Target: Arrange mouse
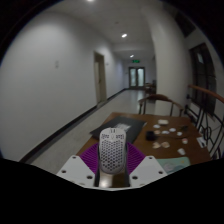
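Gripper [111, 172] fingers at the near end, purple pads [90, 158] showing on the inner faces; mouse [112, 150] sits between them, white shell with a perforated honeycomb pattern, long axis pointing away from the camera. Fingers look clenched on its two sides, no gap visible either side, so reading this as a grasp. Can't tell for sure whether the mouse is lifted or resting on something; it appears raised above the table [150, 142] surface just beyond. Just ahead of the mouse: a dark flat item [118, 128], possibly a mouse mat or laptop, too dim to say which. Off to the side on the same wooden table: several small white objects [166, 128], unclear what they are. A chair [161, 103] back stands beyond the table. Furthest out: a long corridor with white walls, a door on one side, ceiling lights, and a double door [135, 76] with a green sign above it at the far end. Progress judgement: pickup seems done, mouse in hand; placement is left — it needs setting down on the table, likely on or beside the dark item, then release.
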`<state>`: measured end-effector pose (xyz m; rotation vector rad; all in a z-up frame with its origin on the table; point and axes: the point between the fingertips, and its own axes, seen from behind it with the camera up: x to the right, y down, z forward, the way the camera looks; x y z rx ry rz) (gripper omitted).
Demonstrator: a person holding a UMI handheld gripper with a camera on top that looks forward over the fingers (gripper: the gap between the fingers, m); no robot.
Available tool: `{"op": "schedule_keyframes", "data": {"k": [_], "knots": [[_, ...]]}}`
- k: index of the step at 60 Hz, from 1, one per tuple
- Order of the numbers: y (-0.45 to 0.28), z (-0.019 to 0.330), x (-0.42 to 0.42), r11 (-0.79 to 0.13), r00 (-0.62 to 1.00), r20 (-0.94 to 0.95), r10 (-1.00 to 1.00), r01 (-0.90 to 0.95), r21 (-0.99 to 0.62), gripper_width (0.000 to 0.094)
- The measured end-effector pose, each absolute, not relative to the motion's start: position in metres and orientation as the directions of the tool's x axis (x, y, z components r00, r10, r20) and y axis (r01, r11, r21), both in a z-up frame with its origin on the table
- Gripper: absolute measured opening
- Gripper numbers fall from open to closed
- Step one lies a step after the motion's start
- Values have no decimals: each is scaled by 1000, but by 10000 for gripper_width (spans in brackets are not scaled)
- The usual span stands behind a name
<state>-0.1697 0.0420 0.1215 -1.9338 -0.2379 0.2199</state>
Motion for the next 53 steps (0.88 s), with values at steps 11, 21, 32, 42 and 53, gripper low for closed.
{"op": "schedule_keyframes", "data": {"k": [11, 21, 32, 42, 53], "knots": [[33, 100, -13, -431, 1000, -23, -1, -21, -902, 338], [10, -12, 18, -616, 999, -39, -29, -49, -787, 337], [8, -14, 21, -621, 1000, -18, -3, -16, -784, 490], [-26, -1, 25, -641, 996, 5, 85, 58, -765, 858], [-96, 26, 52, -612, 994, -31, 102, 39, -790, 850]]}}
